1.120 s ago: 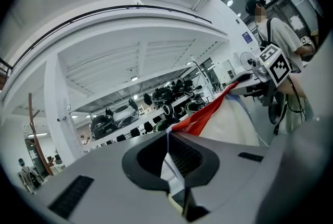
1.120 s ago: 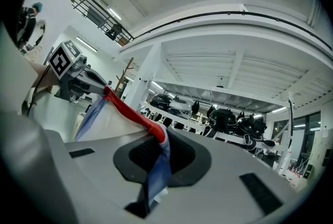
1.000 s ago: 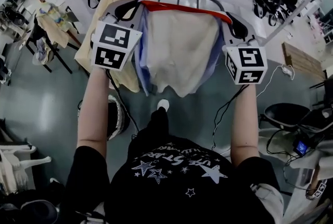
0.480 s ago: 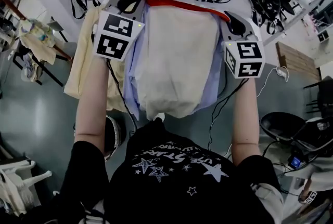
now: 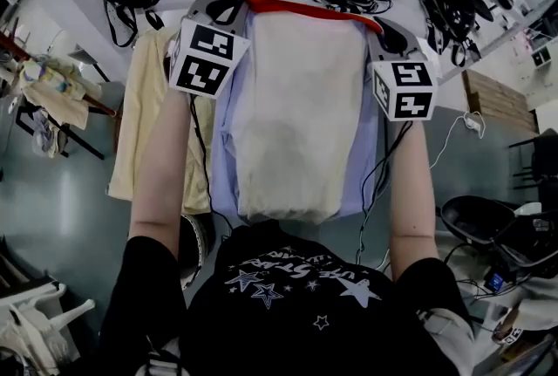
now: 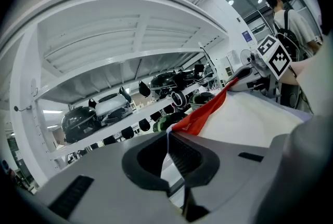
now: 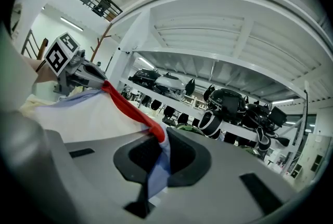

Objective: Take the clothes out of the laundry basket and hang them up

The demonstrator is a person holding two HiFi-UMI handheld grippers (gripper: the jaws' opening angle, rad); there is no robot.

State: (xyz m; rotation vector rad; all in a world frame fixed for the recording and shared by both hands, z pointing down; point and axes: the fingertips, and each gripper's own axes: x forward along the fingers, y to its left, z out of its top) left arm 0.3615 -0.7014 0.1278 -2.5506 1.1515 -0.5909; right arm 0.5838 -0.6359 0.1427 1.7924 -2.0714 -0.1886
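The cream and blue cloth point(image 5: 296, 104) is stretched out in the air, one red-edged corner squeezed tight by the fingers of the left gripper point(image 5: 220, 10), the other by those of the right gripper point(image 5: 392, 36).

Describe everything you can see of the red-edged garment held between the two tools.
The garment looks like thin, soft cloth: a cream middle panel, pale blue sides and a red band along the top edge. It is spread wide and taut between the left tool and the right tool, each shut on a top corner. The rest hangs down freely.
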